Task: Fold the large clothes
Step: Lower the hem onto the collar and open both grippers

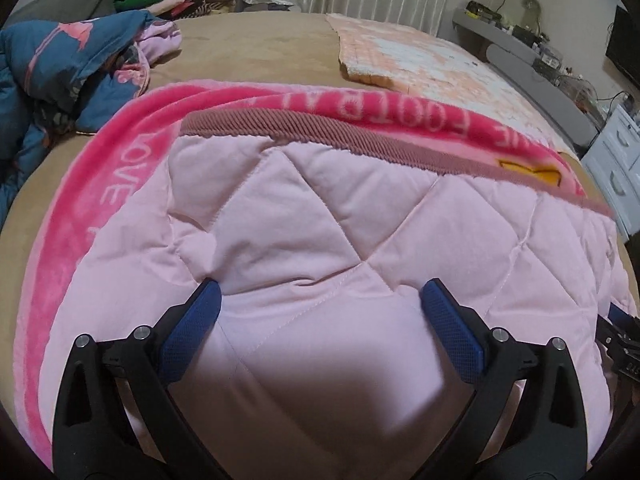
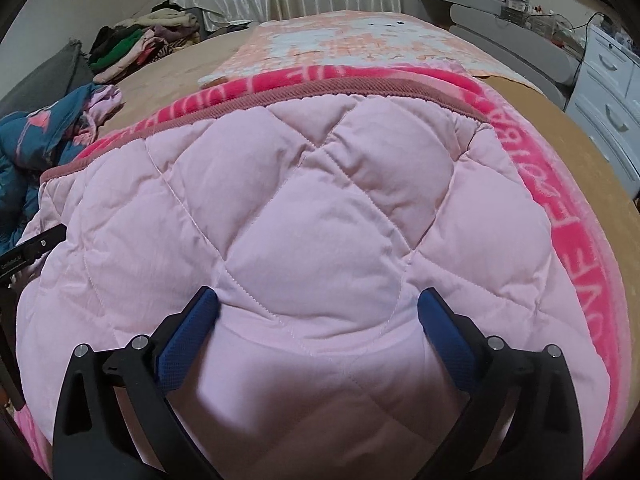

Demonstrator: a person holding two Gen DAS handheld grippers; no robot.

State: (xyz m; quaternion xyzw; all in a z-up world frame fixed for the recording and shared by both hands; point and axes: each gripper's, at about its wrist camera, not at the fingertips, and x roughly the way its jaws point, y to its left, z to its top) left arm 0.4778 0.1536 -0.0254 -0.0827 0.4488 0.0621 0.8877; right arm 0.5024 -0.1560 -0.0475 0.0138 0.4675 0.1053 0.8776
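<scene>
The pale pink quilted garment lies flat on a bright pink fleece blanket, which is spread over the tan bed. A ribbed, darker pink band forms the garment's far edge. White lettering runs along the blanket's border.

The left hand-held gripper stands with its jaws spread wide, blue pads apart, directly above the quilted fabric; nothing is pinched. The right hand-held gripper is likewise spread wide over the same garment, gripping nothing.

A crumpled blue garment lies at the left side of the bed. A peach-and-white patterned cover lies beyond the blanket. Stacked clothes sit at the far left corner.
</scene>
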